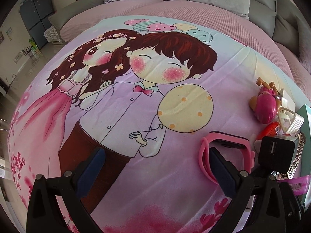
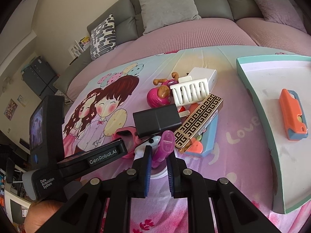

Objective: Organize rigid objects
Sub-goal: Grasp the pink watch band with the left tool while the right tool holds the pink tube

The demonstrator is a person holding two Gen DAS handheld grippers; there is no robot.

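A pile of small items lies on the cartoon blanket (image 2: 93, 116). My right gripper (image 2: 159, 153) is shut on a slim purple stick (image 2: 167, 140) at the pile's near edge. Just beyond it sit a black charger (image 2: 157, 121), a gold-and-black patterned box (image 2: 200, 120), a white slotted piece (image 2: 190, 94), a white charger (image 2: 206, 75) and a pink ball toy (image 2: 157, 97). My left gripper (image 1: 157, 153) stands open over the blanket with nothing between its fingers. A pink watch (image 1: 227, 143) lies at its right finger, and the black charger (image 1: 276, 153) sits further right.
A white tray with a teal rim (image 2: 262, 101) sits right of the pile and holds an orange-and-blue case (image 2: 293, 114). A blue-and-orange item (image 2: 206, 143) lies under the patterned box. Grey cushions (image 2: 167, 5) and a pink sofa cover lie behind. A hand (image 2: 42, 213) holds the left gripper.
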